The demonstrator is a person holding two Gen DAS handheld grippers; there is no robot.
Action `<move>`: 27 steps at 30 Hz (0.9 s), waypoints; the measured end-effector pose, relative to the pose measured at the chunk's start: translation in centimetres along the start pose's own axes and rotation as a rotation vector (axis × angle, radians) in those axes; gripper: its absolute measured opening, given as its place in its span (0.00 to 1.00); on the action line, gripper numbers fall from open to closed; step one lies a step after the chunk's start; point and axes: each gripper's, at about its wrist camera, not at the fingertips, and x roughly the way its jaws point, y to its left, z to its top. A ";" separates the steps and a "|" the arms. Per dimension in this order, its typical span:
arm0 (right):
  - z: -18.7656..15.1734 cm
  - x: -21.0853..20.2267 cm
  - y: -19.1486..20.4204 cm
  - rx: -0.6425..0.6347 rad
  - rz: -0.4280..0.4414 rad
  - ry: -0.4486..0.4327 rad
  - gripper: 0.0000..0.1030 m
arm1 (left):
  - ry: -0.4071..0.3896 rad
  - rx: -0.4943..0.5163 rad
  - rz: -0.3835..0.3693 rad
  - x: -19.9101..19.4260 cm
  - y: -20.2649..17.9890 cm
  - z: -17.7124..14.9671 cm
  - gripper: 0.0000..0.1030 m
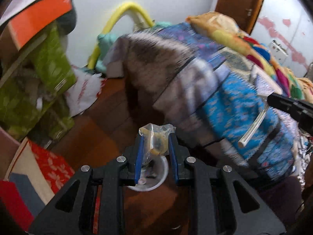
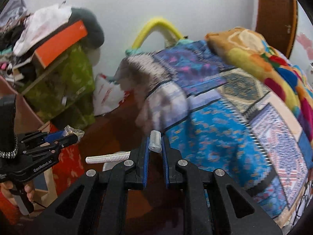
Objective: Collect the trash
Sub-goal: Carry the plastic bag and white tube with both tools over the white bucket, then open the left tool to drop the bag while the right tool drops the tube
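My left gripper (image 1: 155,135) is shut on a crumpled clear plastic wrapper (image 1: 156,139) with yellowish bits inside. A white plastic cup (image 1: 156,180) hangs below the wrapper between the fingers. My right gripper (image 2: 155,139) is shut on the head of a white disposable razor (image 2: 155,141); its ribbed handle (image 2: 107,158) sticks out to the left. In the left wrist view the right gripper (image 1: 268,99) enters from the right with the razor handle (image 1: 252,129) hanging down. In the right wrist view the left gripper (image 2: 76,134) is at the left, still clamped on the wrapper (image 2: 73,130).
A bed with a blue patterned blanket (image 1: 225,98) and a bright pillow (image 2: 254,56) fills the right. A brown wooden floor (image 1: 101,129) lies below. At the left stand green boxes (image 1: 39,82), an orange box (image 2: 60,43) and a white bag (image 2: 107,96).
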 end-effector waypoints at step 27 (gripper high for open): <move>-1.4 16.7 10.5 -0.211 0.132 0.372 0.29 | 0.224 -0.157 0.011 9.7 6.2 -7.1 0.24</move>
